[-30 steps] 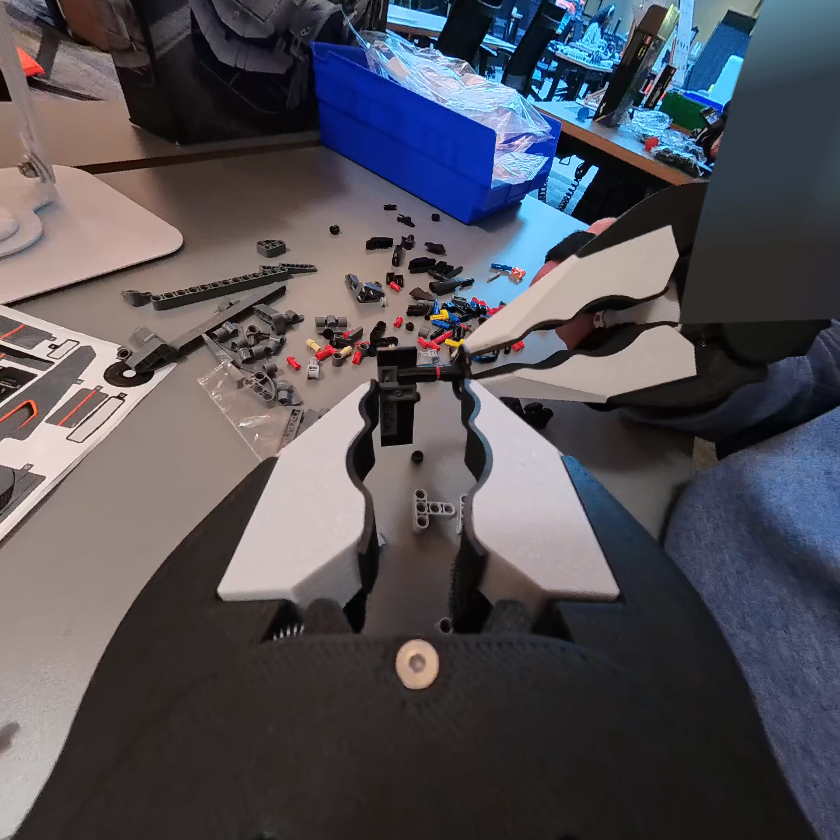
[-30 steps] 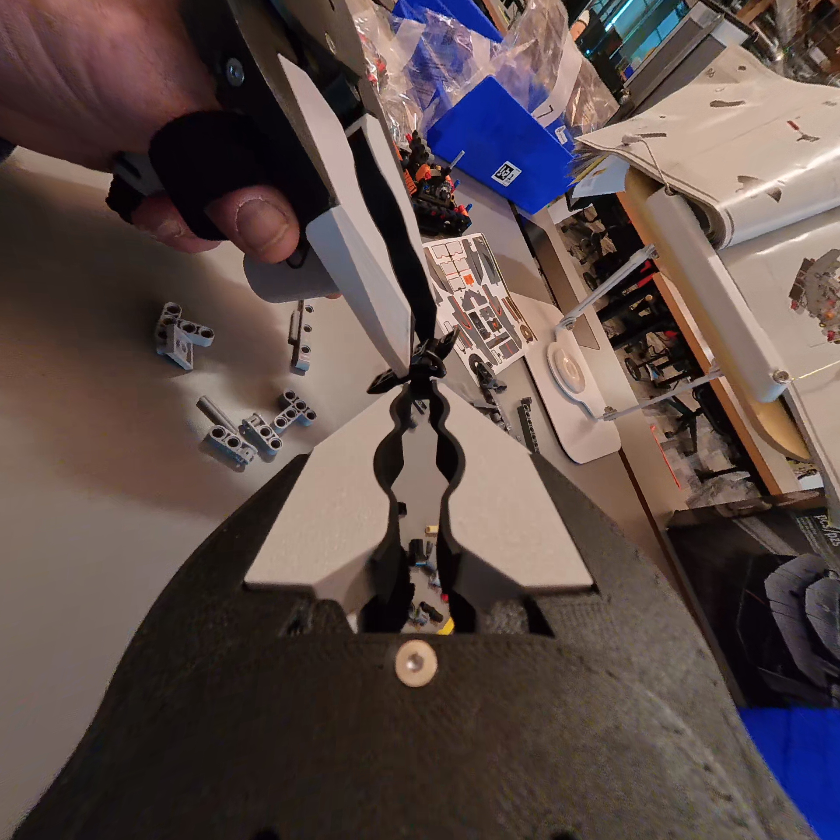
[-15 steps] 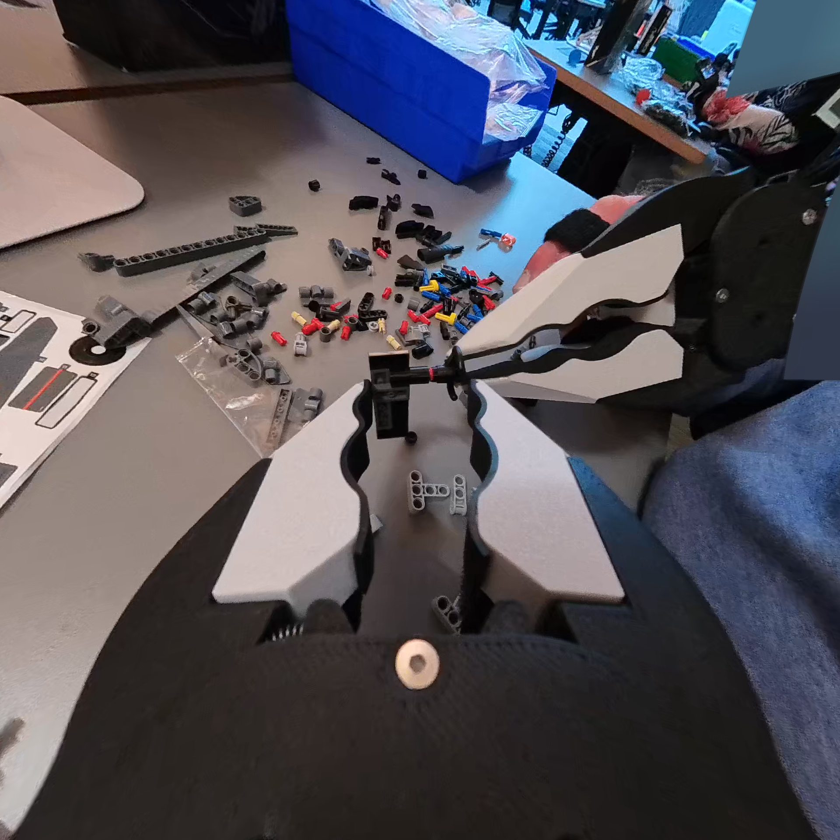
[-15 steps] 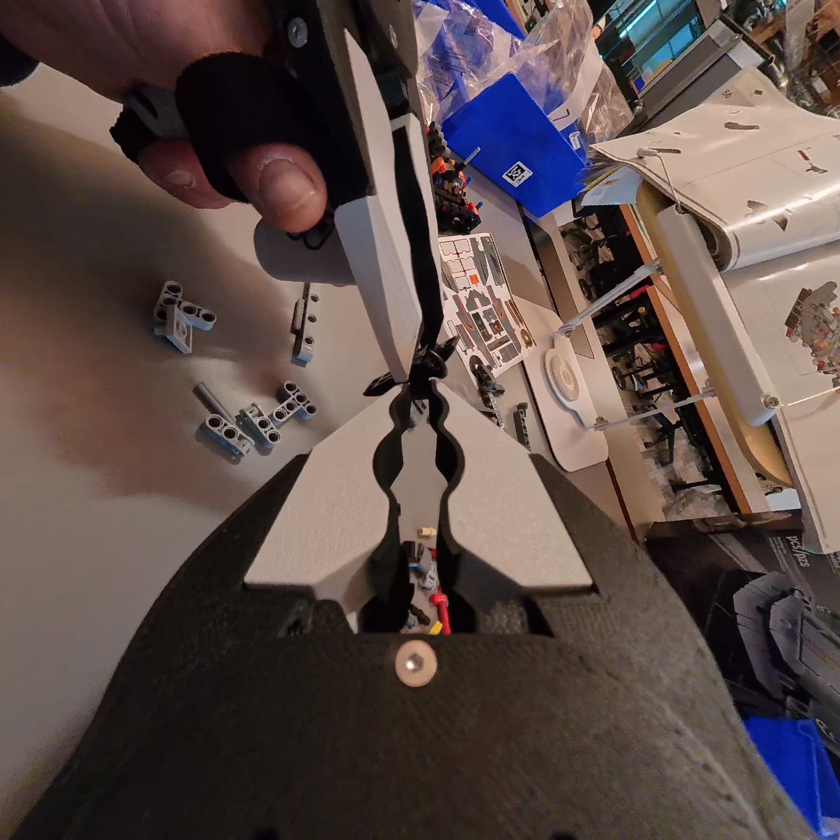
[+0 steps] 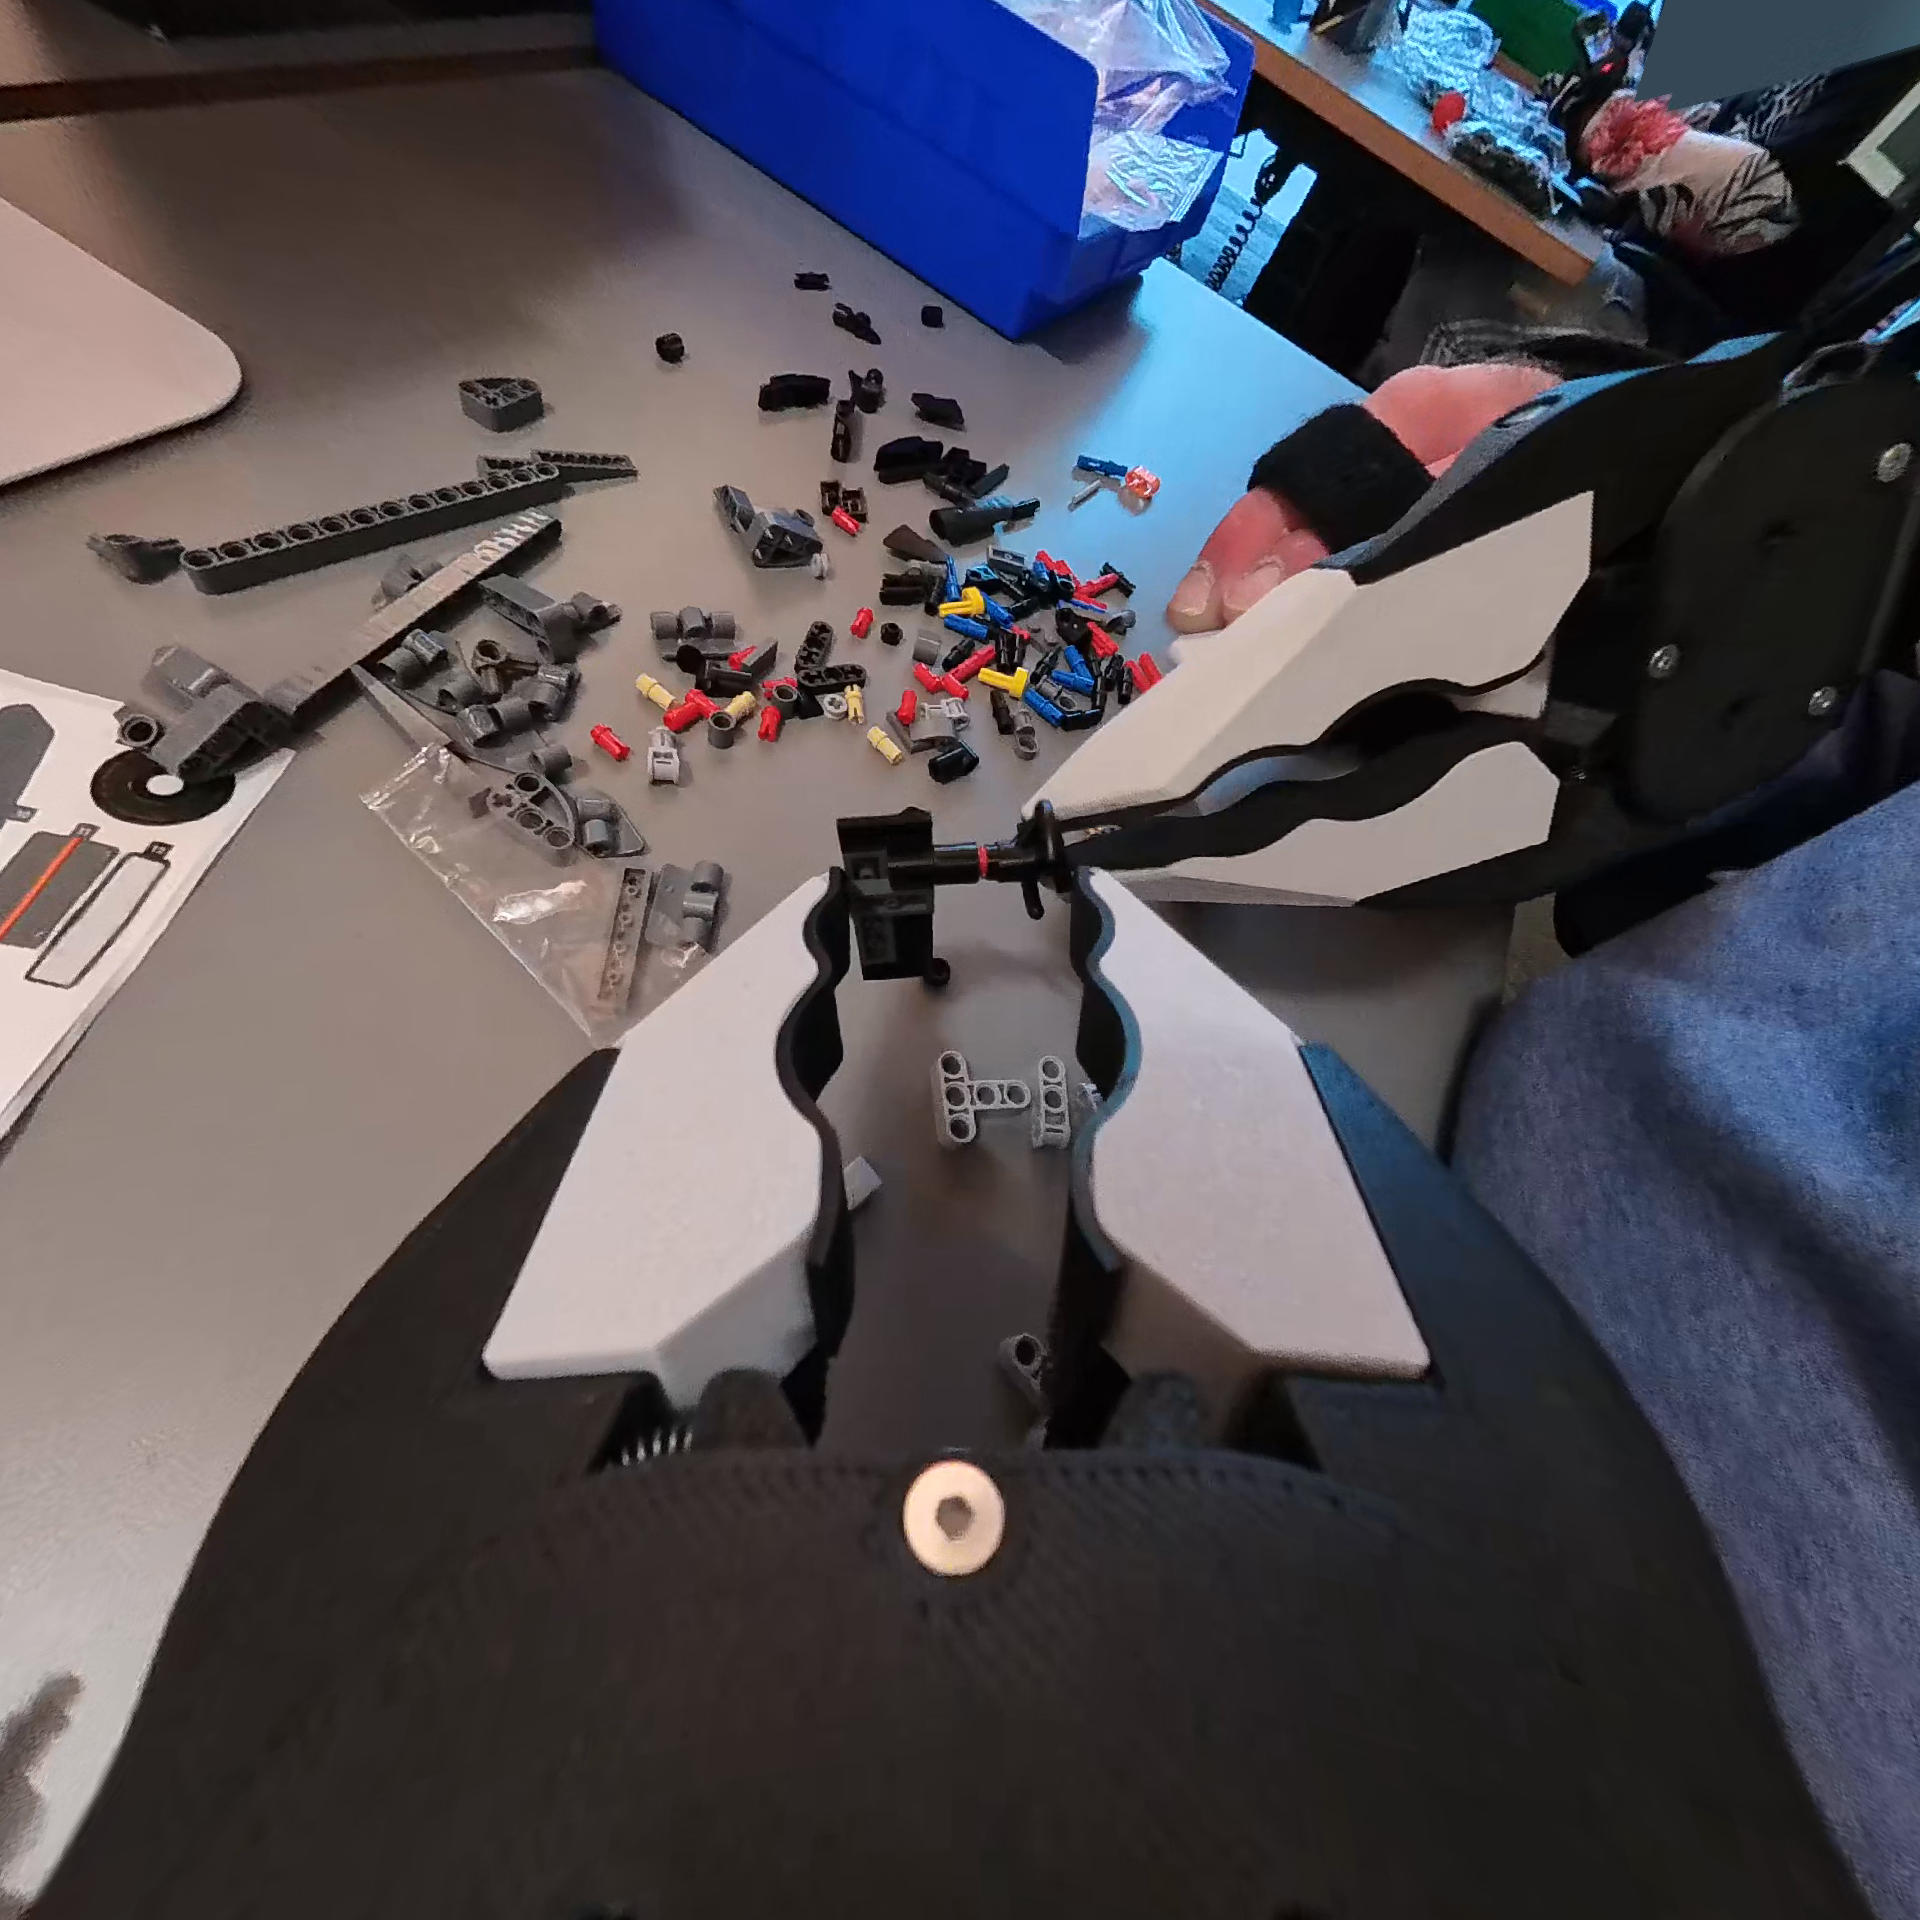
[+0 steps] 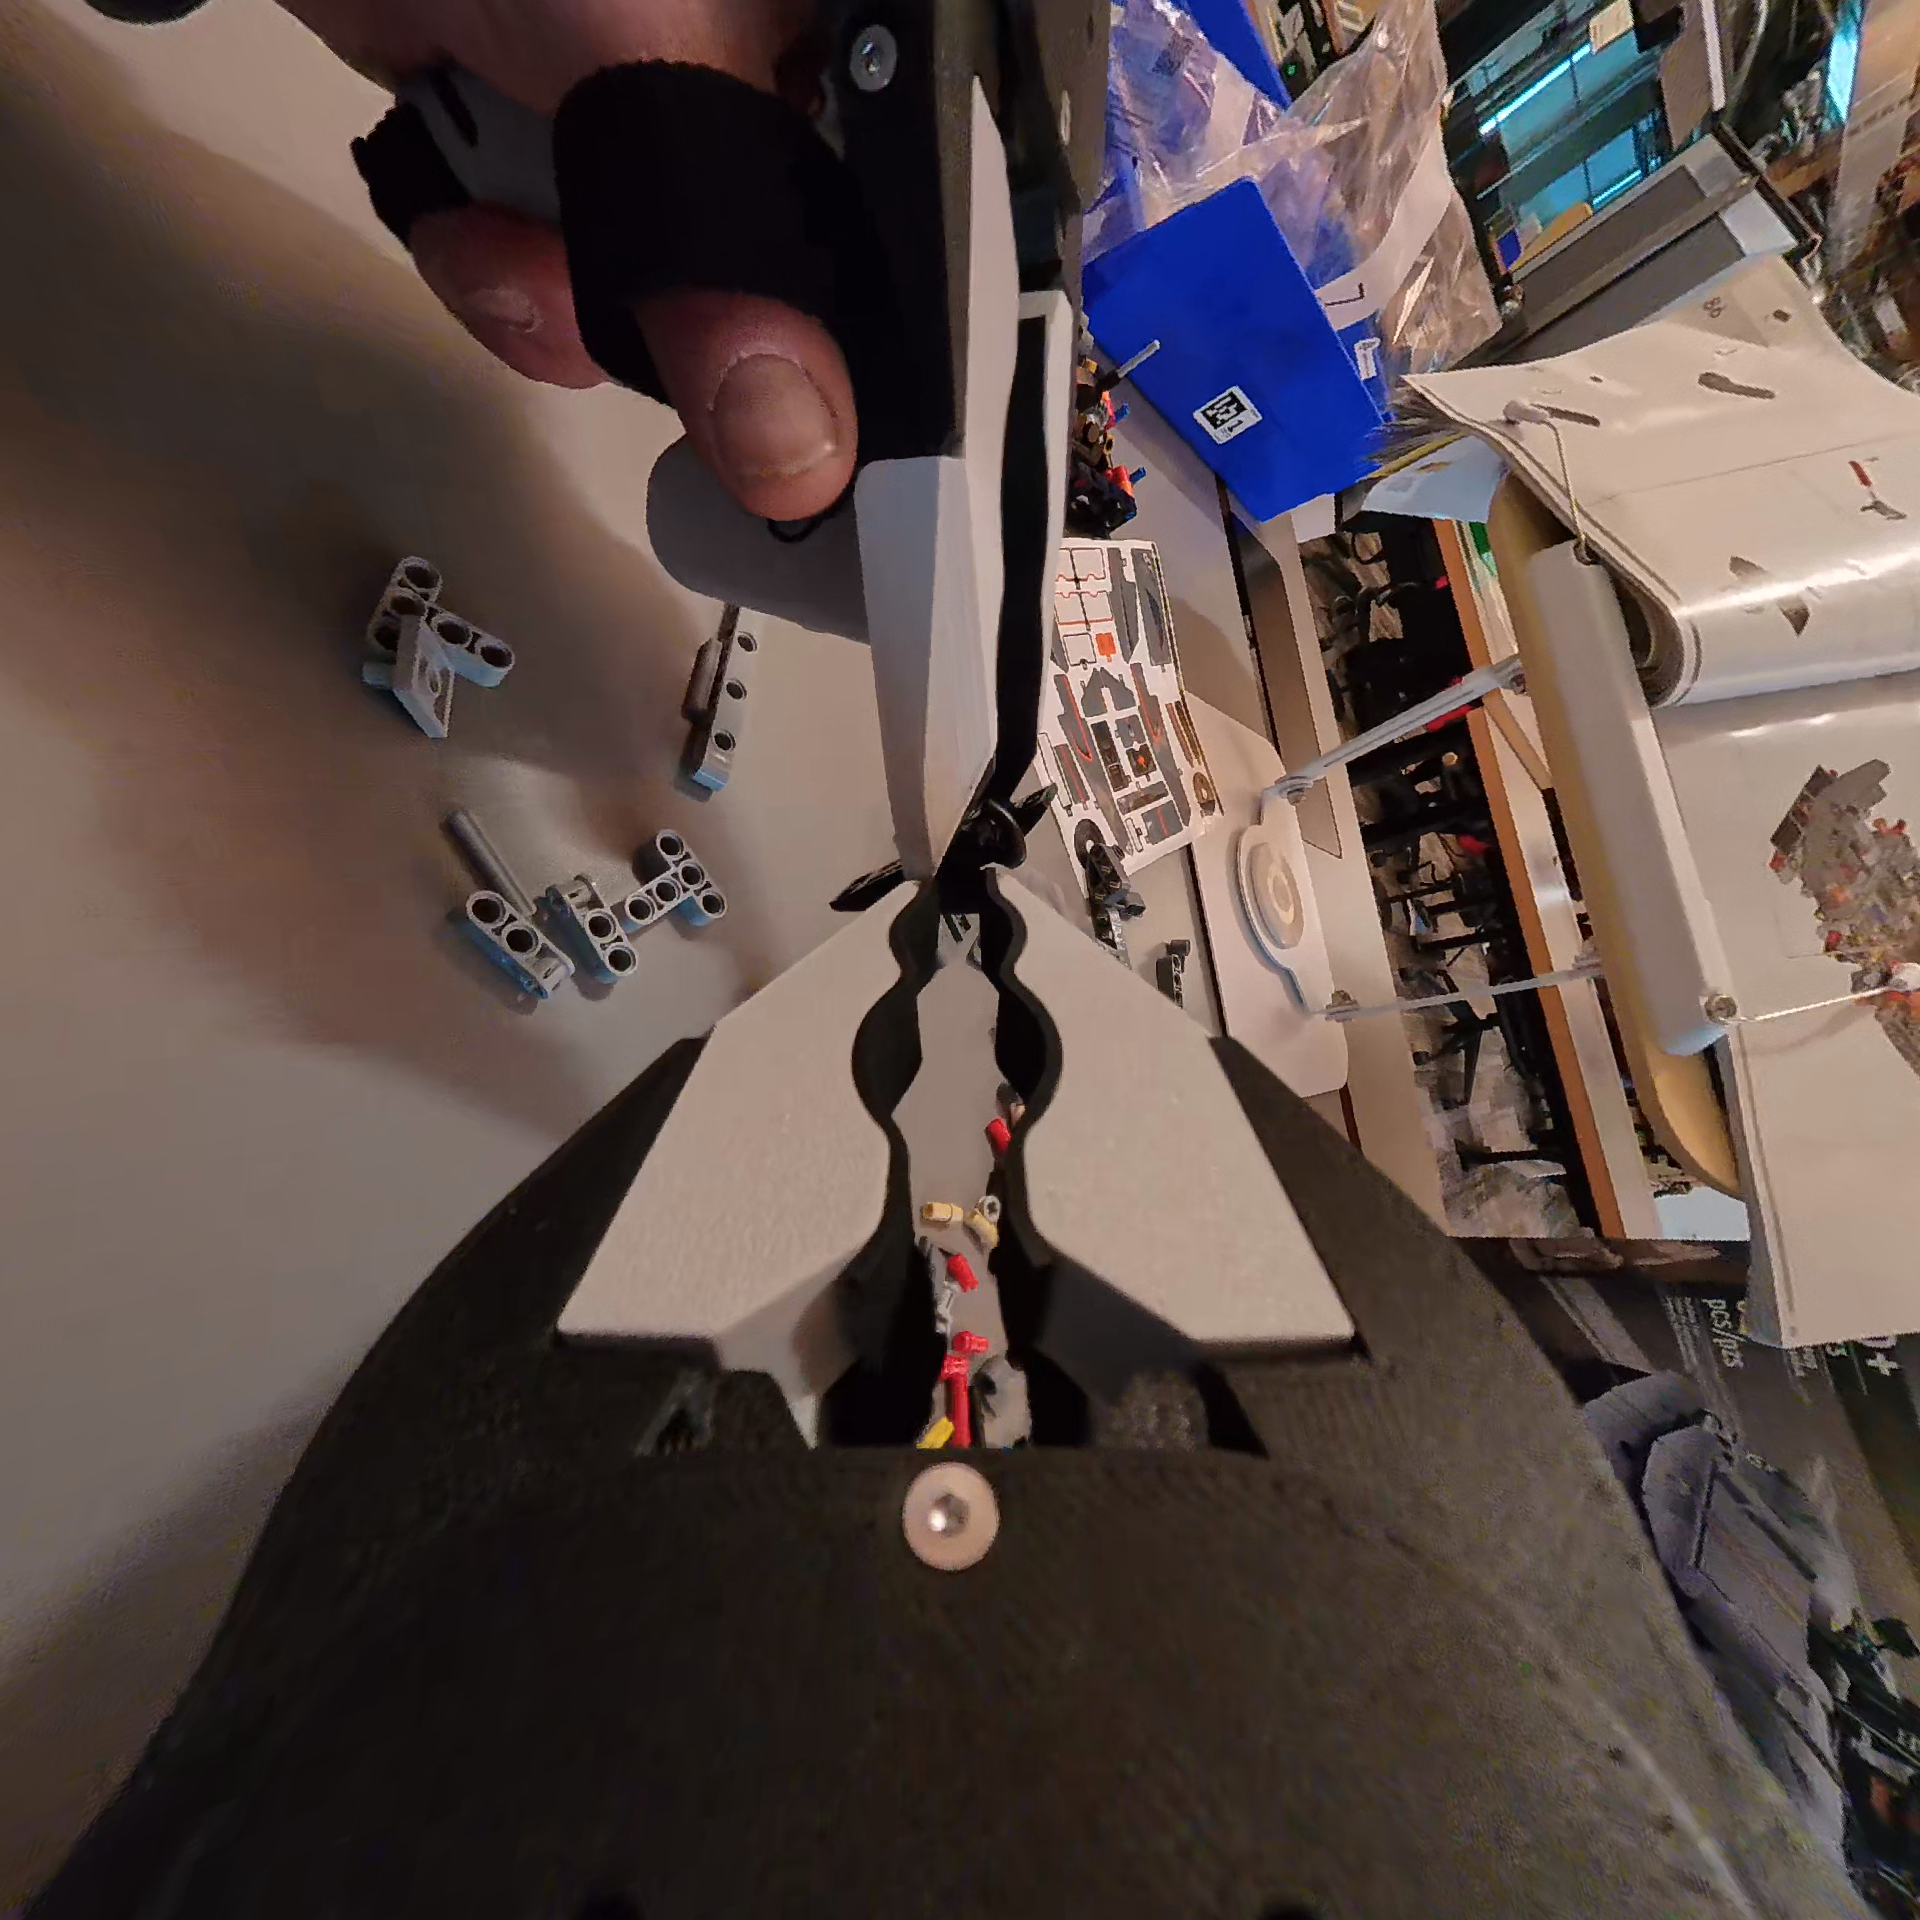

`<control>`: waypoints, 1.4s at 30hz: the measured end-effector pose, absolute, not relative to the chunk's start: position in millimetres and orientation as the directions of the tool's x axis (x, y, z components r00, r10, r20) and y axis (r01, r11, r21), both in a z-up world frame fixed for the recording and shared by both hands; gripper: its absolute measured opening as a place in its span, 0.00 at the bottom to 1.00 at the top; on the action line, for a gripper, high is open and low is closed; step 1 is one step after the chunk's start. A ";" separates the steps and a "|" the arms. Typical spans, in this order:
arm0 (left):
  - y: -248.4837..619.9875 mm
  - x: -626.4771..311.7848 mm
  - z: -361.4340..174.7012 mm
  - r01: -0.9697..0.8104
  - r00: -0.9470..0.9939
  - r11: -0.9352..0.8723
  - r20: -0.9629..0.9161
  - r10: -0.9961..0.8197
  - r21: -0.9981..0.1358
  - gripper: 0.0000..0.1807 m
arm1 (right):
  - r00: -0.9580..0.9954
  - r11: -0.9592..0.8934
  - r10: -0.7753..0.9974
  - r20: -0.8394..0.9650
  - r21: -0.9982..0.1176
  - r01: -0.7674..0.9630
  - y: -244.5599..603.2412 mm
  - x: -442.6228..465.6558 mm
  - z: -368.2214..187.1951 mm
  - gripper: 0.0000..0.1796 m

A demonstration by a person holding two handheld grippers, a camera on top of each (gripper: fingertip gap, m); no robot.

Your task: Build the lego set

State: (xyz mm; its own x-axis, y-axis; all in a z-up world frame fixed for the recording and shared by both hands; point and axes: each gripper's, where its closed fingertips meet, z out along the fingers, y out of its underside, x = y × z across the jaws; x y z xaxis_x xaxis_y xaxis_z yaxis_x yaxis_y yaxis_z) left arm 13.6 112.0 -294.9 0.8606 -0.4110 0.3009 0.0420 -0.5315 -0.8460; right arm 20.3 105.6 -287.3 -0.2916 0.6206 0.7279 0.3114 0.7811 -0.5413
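The left tongs (image 5: 956,894) are open wide. The small black square lego block (image 5: 888,894) sits up in the air at their tip. It is right beside the left-hand finger, maybe touching it, and well apart from the other finger, so the left tongs are not holding it.

The right tongs (image 5: 1060,831) come in from the right of the black block. They are pinched nearly shut on a thin black rod with a red ring (image 5: 966,860). The far end of the rod goes into the side of the black block. I think the rod is what holds the block up.

A second ago the big blue plastic bin (image 5: 883,135), far behind the black block, sat lower in the left view. Now it is higher and partly cut off, so the left tongs have tipped down and moved in a little. The block and the rod look joined the same way as before. The red ring is still showing, so I think the rod is not pushed all the way in yet.

Behind the black block lies a heap of small red, blue, yellow and black pegs (image 5: 997,665) on the grey bench (image 5: 312,1143). Under the black block and nearer the camera lies a light grey T-shaped piece with holes (image 5: 977,1096)

Lots of parts are still loose, so the build looks far from done
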 end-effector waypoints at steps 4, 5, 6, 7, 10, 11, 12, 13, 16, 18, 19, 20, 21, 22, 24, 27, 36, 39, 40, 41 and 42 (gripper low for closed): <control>112.0 15.1 -298.7 0.027 0.850 -0.544 0.305 -0.429 -0.839 0.23 | -0.317 0.803 0.592 0.741 -0.512 0.303 105.3 21.3 -290.6 0.02; 111.9 15.4 -299.6 0.018 0.848 -0.546 0.303 -0.435 -0.837 0.23 | -0.322 0.806 0.589 0.741 -0.508 0.304 105.1 21.6 -291.5 0.02; 112.0 15.6 -300.2 0.010 0.846 -0.548 0.300 -0.442 -0.836 0.23 | -0.326 0.810 0.584 0.744 -0.503 0.302 105.1 21.7 -292.1 0.03; 112.0 15.9 -300.8 -0.002 0.843 -0.551 0.295 -0.449 -0.835 0.23 | -0.331 0.814 0.577 0.746 -0.497 0.300 105.1 22.0 -292.6 0.02; 112.1 16.6 -301.8 -0.035 0.836 -0.559 0.282 -0.471 -0.829 0.23 | -0.345 0.826 0.561 0.753 -0.481 0.293 105.0 22.3 -293.4 0.02; 112.4 16.7 -302.2 -0.045 0.834 -0.561 0.278 -0.476 -0.826 0.23 | -0.349 0.829 0.556 0.754 -0.477 0.291 105.2 22.3 -293.7 0.02; 112.8 16.8 -302.0 -0.054 0.832 -0.562 0.274 -0.482 -0.826 0.23 | -0.350 0.829 0.557 0.753 -0.478 0.291 105.5 22.2 -293.8 0.03; 112.9 16.9 -301.7 -0.064 0.829 -0.559 0.267 -0.491 -0.827 0.23 | -0.353 0.828 0.559 0.750 -0.481 0.289 105.4 22.3 -293.9 0.02; 114.8 17.4 -301.7 -0.077 0.827 -0.557 0.259 -0.499 -0.827 0.23 | -0.353 0.829 0.556 0.752 -0.477 0.290 107.2 22.5 -293.9 0.02; 115.8 17.7 -302.1 -0.081 0.825 -0.556 0.257 -0.503 -0.828 0.23 | -0.353 0.829 0.557 0.751 -0.479 0.290 108.2 22.7 -294.2 0.03; 116.4 17.7 -302.6 -0.083 0.826 -0.556 0.255 -0.503 -0.827 0.23 | -0.354 0.830 0.556 0.752 -0.476 0.291 108.7 22.8 -294.8 0.03; 116.6 17.8 -303.9 -0.086 0.827 -0.559 0.254 -0.503 -0.825 0.23 | -0.357 0.831 0.555 0.751 -0.474 0.293 109.1 23.0 -295.7 0.03; 116.9 17.3 -305.0 -0.093 0.829 -0.559 0.247 -0.502 -0.824 0.22 | -0.358 0.830 0.556 0.750 -0.474 0.294 109.3 23.1 -296.5 0.03; 117.2 17.4 -305.5 -0.097 0.830 -0.556 0.241 -0.503 -0.825 0.22 | -0.357 0.830 0.556 0.751 -0.475 0.294 109.6 23.1 -296.8 0.03; 117.8 17.5 -305.8 -0.097 0.832 -0.556 0.239 -0.501 -0.826 0.22 | -0.355 0.828 0.558 0.750 -0.476 0.296 110.2 23.1 -297.1 0.03; 118.8 16.6 -305.3 -0.094 0.835 -0.550 0.235 -0.498 -0.830 0.21 | -0.348 0.825 0.562 0.751 -0.481 0.295 111.2 22.5 -295.7 0.03; 120.0 13.7 -301.8 -0.051 0.836 -0.525 0.251 -0.487 -0.850 0.19 | -0.335 0.794 0.607 0.720 -0.533 0.292 112.4 21.1 -290.7 0.03; 120.0 14.3 -301.5 -0.049 0.837 -0.522 0.250 -0.487 -0.851 0.19 | -0.335 0.788 0.616 0.713 -0.543 0.292 112.5 21.6 -290.6 0.03; 120.0 14.6 -301.0 -0.046 0.836 -0.521 0.252 -0.487 -0.852 0.19 | -0.335 0.782 0.622 0.708 -0.550 0.292 112.6 21.8 -290.2 0.02; 120.2 14.9 -300.6 -0.040 0.835 -0.521 0.258 -0.486 -0.852 0.19 | -0.334 0.775 0.631 0.700 -0.560 0.292 112.8 21.9 -289.7 0.02; 120.4 15.1 -300.3 -0.035 0.834 -0.522 0.263 -0.485 -0.852 0.20 | -0.335 0.767 0.642 0.690 -0.571 0.292 113.1 21.9 -289.5 0.02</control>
